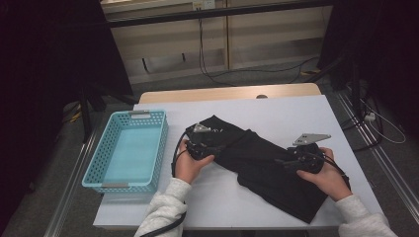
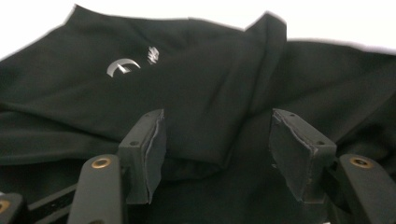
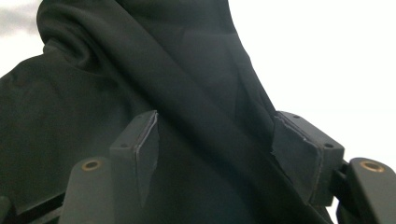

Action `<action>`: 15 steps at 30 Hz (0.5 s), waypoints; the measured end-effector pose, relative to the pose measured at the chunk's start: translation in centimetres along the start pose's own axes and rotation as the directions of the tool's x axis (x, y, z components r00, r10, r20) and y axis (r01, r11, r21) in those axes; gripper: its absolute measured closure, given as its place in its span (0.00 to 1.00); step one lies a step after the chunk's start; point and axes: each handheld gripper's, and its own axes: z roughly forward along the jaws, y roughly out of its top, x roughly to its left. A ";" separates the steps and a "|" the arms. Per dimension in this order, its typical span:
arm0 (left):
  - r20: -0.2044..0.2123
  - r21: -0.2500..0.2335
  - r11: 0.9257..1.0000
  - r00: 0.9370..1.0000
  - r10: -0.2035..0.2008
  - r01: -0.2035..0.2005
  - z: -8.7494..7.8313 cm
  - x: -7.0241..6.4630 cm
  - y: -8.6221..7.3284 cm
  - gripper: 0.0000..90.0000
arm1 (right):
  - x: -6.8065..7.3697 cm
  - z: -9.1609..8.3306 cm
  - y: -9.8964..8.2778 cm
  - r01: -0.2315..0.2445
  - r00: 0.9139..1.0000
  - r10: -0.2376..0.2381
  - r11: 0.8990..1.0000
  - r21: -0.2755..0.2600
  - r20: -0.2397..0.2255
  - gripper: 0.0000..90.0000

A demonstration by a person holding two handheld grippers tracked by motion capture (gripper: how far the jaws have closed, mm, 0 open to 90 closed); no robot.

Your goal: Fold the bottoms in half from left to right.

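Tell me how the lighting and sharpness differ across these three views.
High view: dim, dark at both sides, garment a black mass with little detail, basket clear. Left gripper view: table blown out white, logo soft, pads sharp. Right gripper view: background washed out, folds of cloth slightly blurred.

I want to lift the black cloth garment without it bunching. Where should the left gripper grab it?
Probably the raised folded edge of the black cloth garment lying between the open left gripper pads: it stands proud of the table, so slide straight forward, low, and close across the fold.
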 end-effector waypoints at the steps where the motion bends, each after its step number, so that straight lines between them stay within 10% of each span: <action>1: -0.002 0.024 1.000 1.000 0.011 -0.011 0.3 0.0 -0.1 0.42 | 0.0 0.0 0.0 -0.002 1.000 0.002 1.000 0.001 -0.001 0.36; 15: -0.045 0.000 0.998 0.997 -0.068 0.068 -0.1 2.1 2.0 0.95 | -0.2 -0.3 -0.2 -0.012 1.000 0.012 1.000 -0.007 -0.002 0.36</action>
